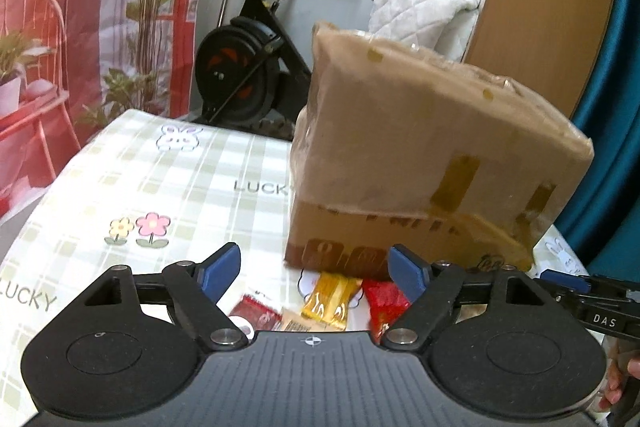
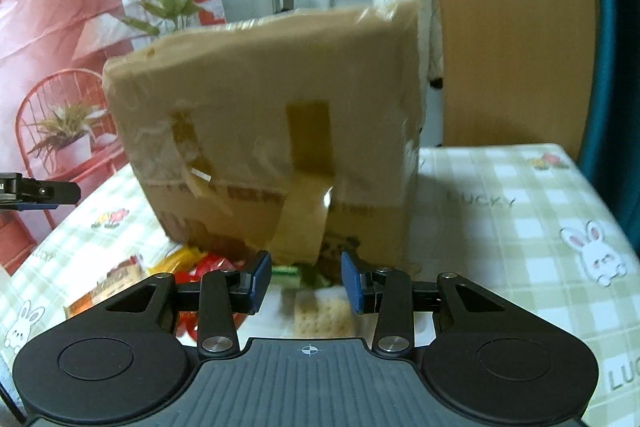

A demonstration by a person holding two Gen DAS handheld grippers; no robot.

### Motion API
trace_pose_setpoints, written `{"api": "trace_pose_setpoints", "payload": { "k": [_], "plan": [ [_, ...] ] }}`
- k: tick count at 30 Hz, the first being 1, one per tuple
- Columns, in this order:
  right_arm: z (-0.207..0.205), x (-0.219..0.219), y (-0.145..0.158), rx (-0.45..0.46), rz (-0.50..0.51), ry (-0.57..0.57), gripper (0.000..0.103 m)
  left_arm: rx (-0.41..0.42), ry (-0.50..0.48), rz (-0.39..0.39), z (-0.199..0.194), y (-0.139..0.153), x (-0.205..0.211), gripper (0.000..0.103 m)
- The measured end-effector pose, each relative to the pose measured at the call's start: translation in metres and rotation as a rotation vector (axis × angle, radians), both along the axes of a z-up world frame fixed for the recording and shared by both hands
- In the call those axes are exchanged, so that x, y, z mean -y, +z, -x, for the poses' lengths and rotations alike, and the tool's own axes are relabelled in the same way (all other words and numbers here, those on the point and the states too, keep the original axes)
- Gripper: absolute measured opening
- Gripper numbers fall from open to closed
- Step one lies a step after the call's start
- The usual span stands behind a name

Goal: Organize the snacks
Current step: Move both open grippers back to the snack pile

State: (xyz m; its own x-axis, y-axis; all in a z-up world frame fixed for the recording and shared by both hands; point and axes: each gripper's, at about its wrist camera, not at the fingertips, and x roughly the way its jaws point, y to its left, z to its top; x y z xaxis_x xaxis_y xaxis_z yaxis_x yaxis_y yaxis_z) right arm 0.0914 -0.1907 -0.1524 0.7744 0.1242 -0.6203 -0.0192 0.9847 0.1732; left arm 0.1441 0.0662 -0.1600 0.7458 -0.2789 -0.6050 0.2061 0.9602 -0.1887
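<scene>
Standing on the table: a taped cardboard box [image 1: 420, 155], the landmark for everything below, seen blurred in both views.
Table [image 1: 160, 179]: covered with a green-checked cloth printed with rabbits, flowers and the word LUCKY; the box sits toward its far side.
Snacks: loose packets lie on the cloth right in front of the box, at its near bottom edge.
Yellow packet [image 1: 330, 301]: just in front of the box, its top end touching or nearly touching the base.
Red packet [image 1: 384, 301]: beside the yellow one, also in front of the box.
Cracker packet [image 2: 320, 315]: in front of the box, a little nearer the right camera than the green wrapper [image 2: 286, 271] at the box's foot.
Left gripper [image 1: 314, 267]: jaws spread wide, nothing between the blue pads, poised over the packets in front of the box.
Right gripper [image 2: 306, 277]: jaws parted by a narrower gap, holding nothing, over the cracker packet in front of the box.
Exercise bike [image 1: 248, 59]: behind the box, off the table.
White quilted cloth [image 1: 420, 11]: behind the box, higher up.
</scene>
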Motion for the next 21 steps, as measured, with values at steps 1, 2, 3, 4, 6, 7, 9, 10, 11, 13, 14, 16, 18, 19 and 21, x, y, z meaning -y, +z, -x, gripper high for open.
{"api": "trace_pose_setpoints", "payload": {
  "k": [1,2,3,4,6,7,9,10,11,13,14,16,18,19,21],
  "plan": [
    [-0.002,-0.003,-0.003,-0.008,-0.005,0.009,0.036,-0.006,0.003,0.0,0.0,-0.002,-0.001,0.082],
    [-0.004,-0.007,-0.004,-0.015,-0.009,0.02,0.036,-0.01,0.006,0.001,0.001,-0.003,-0.002,0.081],
    [-0.006,-0.011,-0.006,-0.02,-0.013,0.034,0.036,-0.015,0.009,0.002,0.002,-0.004,-0.003,0.081],
    [-0.008,-0.015,-0.008,-0.025,-0.011,0.047,0.036,-0.018,0.012,0.001,0.002,-0.005,-0.004,0.081],
    [-0.013,-0.022,-0.012,-0.033,-0.003,0.056,0.04,-0.024,0.017,0.002,0.002,-0.006,-0.004,0.081],
    [-0.017,-0.023,-0.014,-0.037,-0.003,0.052,0.045,-0.028,0.018,0.002,0.003,-0.006,-0.004,0.08],
    [-0.024,-0.026,-0.017,-0.036,0.003,0.038,0.058,-0.033,0.018,0.001,0.004,-0.008,-0.004,0.08],
    [-0.027,-0.028,-0.019,-0.033,0.011,0.034,0.061,-0.035,0.017,0.001,0.004,-0.008,-0.004,0.08],
    [-0.032,-0.029,-0.022,-0.034,0.026,0.033,0.062,-0.038,0.017,0.001,0.004,-0.009,-0.003,0.08],
    [-0.041,-0.034,-0.026,-0.046,0.051,0.031,0.065,-0.041,0.015,0.003,0.005,-0.01,-0.003,0.08],
    [-0.045,-0.034,-0.028,-0.049,0.051,0.027,0.066,-0.043,0.014,0.004,0.004,-0.01,-0.002,0.08],
    [-0.054,-0.036,-0.033,-0.063,0.045,0.016,0.067,-0.046,0.011,0.005,0.004,-0.011,0.0,0.08],
    [-0.062,-0.038,-0.04,-0.084,0.039,0.009,0.067,-0.049,0.004,0.005,0.004,-0.012,0.001,0.08],
    [-0.065,-0.039,-0.043,-0.094,0.043,0.006,0.067,-0.05,-0.001,0.004,0.005,-0.013,0.002,0.08],
    [-0.069,-0.04,-0.05,-0.124,0.057,-0.013,0.061,-0.052,-0.01,0.0,0.006,-0.013,0.003,0.079]
  ]
}}
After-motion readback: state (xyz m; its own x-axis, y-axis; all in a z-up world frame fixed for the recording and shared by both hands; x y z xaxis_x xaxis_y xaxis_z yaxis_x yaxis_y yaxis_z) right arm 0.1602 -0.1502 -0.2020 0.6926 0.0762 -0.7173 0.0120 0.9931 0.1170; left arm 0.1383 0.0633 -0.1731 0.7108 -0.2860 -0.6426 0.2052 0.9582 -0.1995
